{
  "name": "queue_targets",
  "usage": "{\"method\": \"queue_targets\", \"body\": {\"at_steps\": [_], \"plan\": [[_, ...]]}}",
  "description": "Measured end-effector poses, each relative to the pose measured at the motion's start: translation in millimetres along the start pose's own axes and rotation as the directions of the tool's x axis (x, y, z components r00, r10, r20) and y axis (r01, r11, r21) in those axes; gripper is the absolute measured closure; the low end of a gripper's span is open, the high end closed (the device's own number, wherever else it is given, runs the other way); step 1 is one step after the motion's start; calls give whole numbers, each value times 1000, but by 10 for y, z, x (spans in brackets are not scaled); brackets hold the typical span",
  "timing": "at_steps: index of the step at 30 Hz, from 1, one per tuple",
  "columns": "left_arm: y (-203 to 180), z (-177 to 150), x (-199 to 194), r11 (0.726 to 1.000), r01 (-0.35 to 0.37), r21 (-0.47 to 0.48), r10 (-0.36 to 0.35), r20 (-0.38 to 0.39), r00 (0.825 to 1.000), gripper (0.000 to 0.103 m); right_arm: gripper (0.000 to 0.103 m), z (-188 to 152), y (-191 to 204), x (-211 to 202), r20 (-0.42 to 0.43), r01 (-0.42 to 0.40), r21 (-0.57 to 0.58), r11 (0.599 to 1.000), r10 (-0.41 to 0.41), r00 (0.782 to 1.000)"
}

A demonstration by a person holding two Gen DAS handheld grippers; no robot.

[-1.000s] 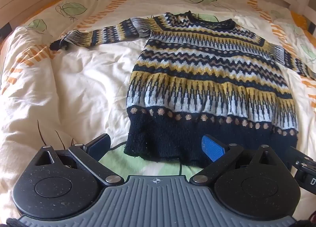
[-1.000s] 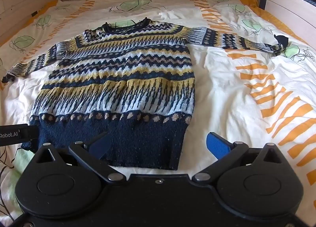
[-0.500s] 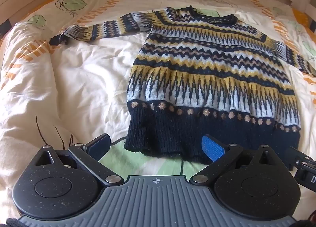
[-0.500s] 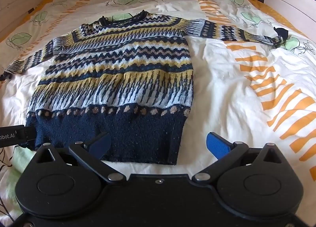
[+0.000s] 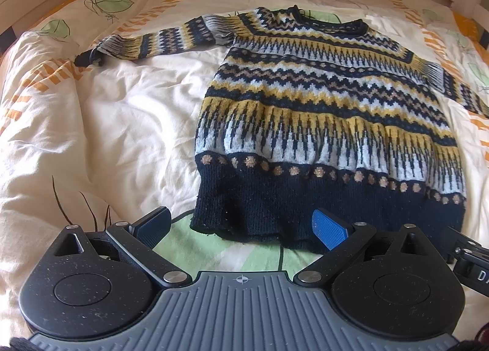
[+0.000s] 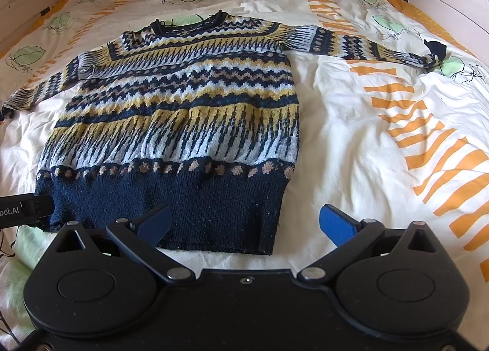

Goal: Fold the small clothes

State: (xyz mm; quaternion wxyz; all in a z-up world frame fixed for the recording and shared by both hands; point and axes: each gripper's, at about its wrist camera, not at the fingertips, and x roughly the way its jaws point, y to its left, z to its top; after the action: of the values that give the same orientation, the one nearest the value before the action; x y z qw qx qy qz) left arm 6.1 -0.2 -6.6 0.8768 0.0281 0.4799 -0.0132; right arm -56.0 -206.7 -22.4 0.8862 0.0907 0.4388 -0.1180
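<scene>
Left wrist view: the sweater (image 5: 330, 124) lies flat, front up, on the duvet (image 5: 122, 124), both sleeves spread outward. The left gripper (image 5: 241, 225) hangs just above the near hem (image 5: 259, 213), its 2 fingers spread wide and holding nothing. The left sleeve (image 5: 159, 40) runs out to a dark cuff (image 5: 82, 59), well apart from the gripper.

Right wrist view: the right gripper (image 6: 246, 224) is likewise spread wide and empty, positioned over the right hem corner (image 6: 269, 241). The right sleeve (image 6: 366, 45) extends toward the far side, ending in its cuff (image 6: 435, 48).

Procedure, as judged: no fold has been made yet. Start with 1 sleeve. Grasp at the cuff, pinching knit only and not the duvet beneath. Lift it low and lay it straight across the chest. Whether the hem sits fully flat is uncertain; the lens distorts the near edge. Smooth before folding the body.
</scene>
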Motion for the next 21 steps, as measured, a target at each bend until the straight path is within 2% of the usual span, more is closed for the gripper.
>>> {"method": "queue_targets", "body": {"at_steps": [21], "plan": [[9,-13,106,1000,5,-12,-6,-32,999,3,1,29,18,115,-74,9,18,1000,-7,997]]}}
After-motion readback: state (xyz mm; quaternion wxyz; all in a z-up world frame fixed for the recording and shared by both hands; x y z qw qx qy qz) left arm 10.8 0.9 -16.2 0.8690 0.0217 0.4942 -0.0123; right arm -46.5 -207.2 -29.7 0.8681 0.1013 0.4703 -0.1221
